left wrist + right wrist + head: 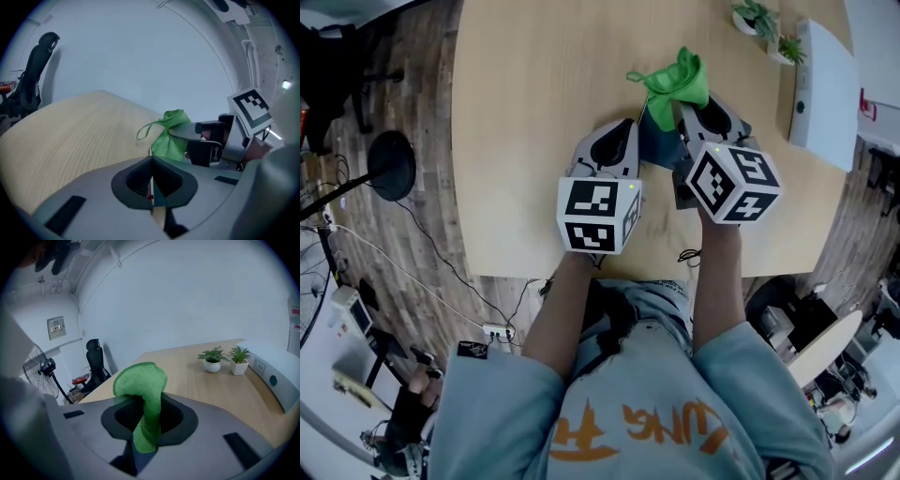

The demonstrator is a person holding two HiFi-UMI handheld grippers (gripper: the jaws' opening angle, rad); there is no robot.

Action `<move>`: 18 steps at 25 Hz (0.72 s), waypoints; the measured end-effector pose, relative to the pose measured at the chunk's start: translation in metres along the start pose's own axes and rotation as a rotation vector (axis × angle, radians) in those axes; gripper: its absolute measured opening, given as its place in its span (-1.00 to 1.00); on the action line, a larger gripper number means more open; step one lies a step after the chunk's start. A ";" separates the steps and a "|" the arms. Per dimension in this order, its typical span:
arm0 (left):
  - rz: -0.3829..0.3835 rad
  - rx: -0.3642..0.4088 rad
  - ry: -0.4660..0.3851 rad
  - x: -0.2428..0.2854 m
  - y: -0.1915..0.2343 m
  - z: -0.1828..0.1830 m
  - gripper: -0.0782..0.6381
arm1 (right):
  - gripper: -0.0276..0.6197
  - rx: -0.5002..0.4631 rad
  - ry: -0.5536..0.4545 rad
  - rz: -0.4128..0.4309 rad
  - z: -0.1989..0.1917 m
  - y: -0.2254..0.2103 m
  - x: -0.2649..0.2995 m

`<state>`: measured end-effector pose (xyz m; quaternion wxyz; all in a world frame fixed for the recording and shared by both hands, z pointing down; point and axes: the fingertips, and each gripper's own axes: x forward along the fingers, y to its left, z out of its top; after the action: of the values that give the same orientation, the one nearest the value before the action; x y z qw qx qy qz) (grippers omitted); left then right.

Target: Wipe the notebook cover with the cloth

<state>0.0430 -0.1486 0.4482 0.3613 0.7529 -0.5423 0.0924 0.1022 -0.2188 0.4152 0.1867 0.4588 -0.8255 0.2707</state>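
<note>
We pinch the notebook point(659, 145) in left fingers point(133, 180), cloth point(680, 82) in right fingers point(176, 416); best sweep flat across the notebook.

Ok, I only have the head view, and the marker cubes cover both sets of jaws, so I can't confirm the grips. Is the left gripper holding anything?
Observer: Yes. In the left gripper view, the left gripper is shut on what looks like the notebook, seen edge-on with a teal cover and cream pages.
Operator: And does the right one really grip the cloth?
Observer: Yes. In the right gripper view, the right gripper is clamped on the green cloth, whose folded end stands up above the jaws.
</note>
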 end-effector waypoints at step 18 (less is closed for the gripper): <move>-0.003 0.014 0.046 0.017 0.001 -0.010 -0.73 | -0.70 -0.397 0.169 -0.105 -0.031 -0.012 0.025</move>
<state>0.0510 -0.1548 0.4649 0.3686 0.7540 -0.5318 0.1130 0.1023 -0.2210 0.4567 0.3558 0.4312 -0.8188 0.1304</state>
